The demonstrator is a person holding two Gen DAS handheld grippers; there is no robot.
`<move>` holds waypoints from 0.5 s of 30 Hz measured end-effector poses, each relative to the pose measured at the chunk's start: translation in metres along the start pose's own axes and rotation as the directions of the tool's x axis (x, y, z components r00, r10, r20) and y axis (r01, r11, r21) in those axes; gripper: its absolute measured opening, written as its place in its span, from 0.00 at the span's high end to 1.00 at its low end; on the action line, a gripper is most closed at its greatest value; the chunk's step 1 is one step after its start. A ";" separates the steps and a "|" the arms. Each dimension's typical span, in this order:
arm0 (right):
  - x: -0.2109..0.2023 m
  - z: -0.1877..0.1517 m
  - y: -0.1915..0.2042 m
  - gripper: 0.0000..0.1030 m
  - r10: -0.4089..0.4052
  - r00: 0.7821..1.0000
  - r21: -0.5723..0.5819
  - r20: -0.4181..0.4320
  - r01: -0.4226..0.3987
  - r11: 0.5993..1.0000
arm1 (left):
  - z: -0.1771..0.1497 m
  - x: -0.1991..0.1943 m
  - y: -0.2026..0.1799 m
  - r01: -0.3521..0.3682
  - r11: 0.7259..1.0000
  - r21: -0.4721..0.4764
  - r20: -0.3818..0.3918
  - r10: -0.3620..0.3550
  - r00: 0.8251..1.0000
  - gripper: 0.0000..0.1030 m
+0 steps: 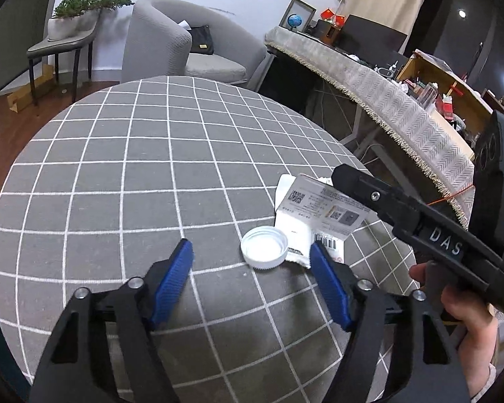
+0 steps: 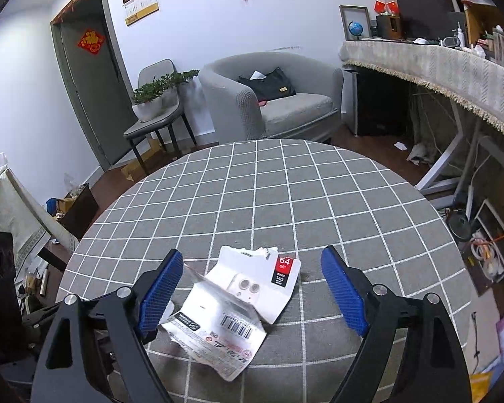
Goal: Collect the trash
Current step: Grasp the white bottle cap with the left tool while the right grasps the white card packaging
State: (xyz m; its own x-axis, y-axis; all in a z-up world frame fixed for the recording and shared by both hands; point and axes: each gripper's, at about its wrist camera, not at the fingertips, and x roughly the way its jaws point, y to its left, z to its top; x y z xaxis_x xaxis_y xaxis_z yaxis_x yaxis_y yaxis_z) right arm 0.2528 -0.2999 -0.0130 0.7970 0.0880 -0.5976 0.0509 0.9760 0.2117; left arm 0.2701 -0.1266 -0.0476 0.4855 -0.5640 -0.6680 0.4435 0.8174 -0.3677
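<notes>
Both tongs, left gripper [image 1: 252, 262] and right gripper [image 2: 252, 288], gape wide, empty, over torn wrappers [image 2: 248, 297] and cap [image 1: 264, 248] near table's [image 1: 117, 168] edge (a clumsy pinch might push them off).

Left wrist cam looked fwd & down from close above the round checked table [image 1: 117, 168], toward the grey armchair [image 1: 184, 50]. Right wrist cam sat equally low over the same table [image 2: 285, 194], facing that armchair [image 2: 285, 100] too. Both shared tabletop, the torn white packaging [image 1: 319, 208] [image 2: 245, 299], armchair, desk side.
</notes>
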 end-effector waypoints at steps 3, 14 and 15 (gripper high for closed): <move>0.002 0.002 -0.001 0.17 0.007 1.000 0.001 -0.004 -0.007 1.000 | 0.002 0.003 -0.003 -0.008 1.000 0.010 -0.002 0.008 1.000 0.36; 0.002 0.000 0.005 0.17 0.013 1.000 -0.003 -0.009 -0.013 1.000 | 0.004 0.014 -0.017 -0.043 0.996 0.076 -0.024 0.044 0.999 0.59; 0.002 0.001 0.006 0.17 0.016 1.000 -0.001 -0.008 -0.016 1.000 | 0.003 0.014 -0.017 -0.040 0.996 0.076 -0.025 0.042 0.999 0.61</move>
State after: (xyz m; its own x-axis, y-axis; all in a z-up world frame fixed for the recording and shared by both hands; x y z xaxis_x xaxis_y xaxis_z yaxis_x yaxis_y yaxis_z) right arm 0.2555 -0.2936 -0.0126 0.7928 0.1057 -0.6002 0.0373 0.9746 0.2209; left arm 0.2720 -0.1487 -0.0486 0.4851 -0.5257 -0.6988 0.4794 0.8282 -0.2903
